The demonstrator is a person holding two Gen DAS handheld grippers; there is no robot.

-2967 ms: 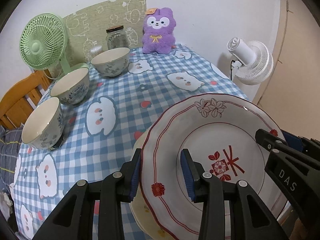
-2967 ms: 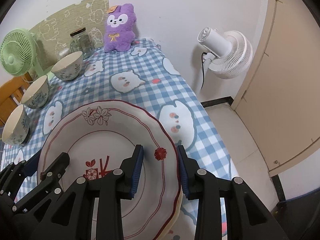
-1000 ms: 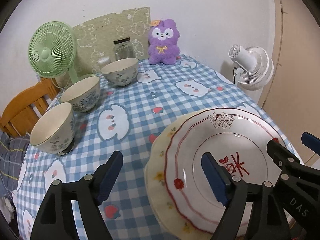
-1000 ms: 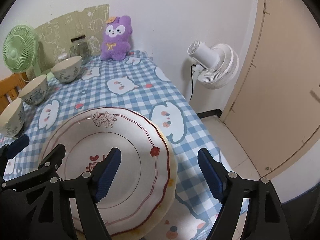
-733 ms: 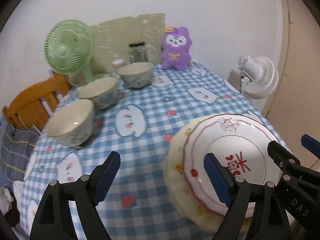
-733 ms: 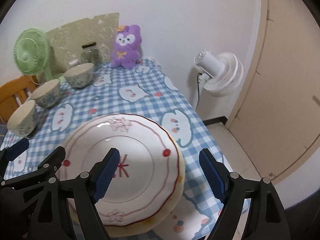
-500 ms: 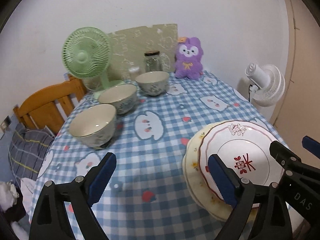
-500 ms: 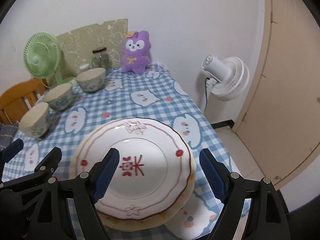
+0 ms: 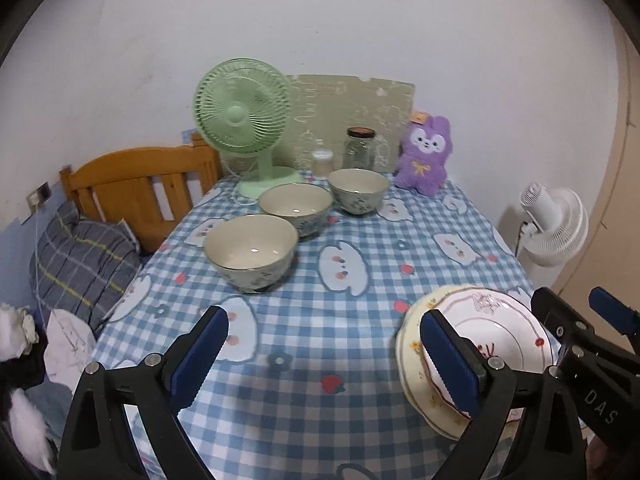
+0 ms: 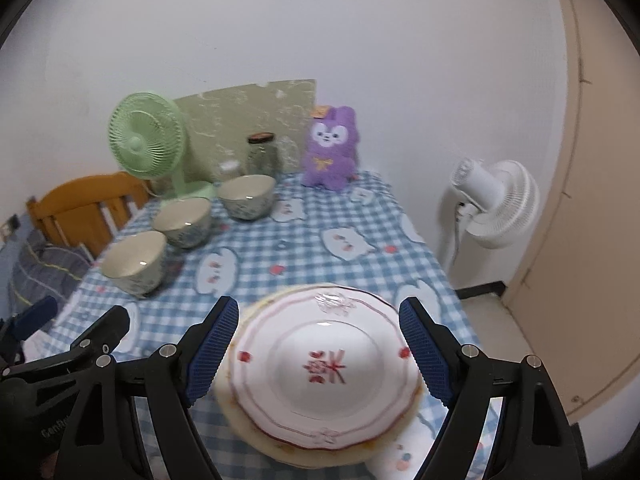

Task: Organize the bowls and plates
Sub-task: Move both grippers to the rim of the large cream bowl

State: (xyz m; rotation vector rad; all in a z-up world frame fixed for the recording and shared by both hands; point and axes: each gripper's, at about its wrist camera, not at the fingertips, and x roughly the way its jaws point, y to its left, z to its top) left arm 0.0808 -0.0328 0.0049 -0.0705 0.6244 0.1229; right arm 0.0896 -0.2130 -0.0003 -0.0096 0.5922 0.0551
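Right now the table (image 9: 360, 344) with its blue checked cloth fills most of both views. A green fan (image 9: 244, 112) stands at its far end, about 11 o'clock in the left claw's view, and a white fan (image 9: 554, 226) stands off the table at 3 o'clock. A purple plush toy (image 9: 424, 156) sits at the far end near 1 o'clock, beside a glass jar (image 9: 360, 148). Three bowls (image 9: 250, 250) stand in a slanted row near 12 o'clock, each close to the next. The red-patterned plate (image 10: 324, 364) lies on top of a yellowish plate (image 10: 288, 450) at the near edge, at 6 o'clock in the right claw's view. The left claw (image 9: 324, 364) is opening wide over bare cloth, with nothing in it. The right claw (image 10: 318, 350) is spread wide above the plates. Its blue pads (image 10: 210, 344) are not touching them.
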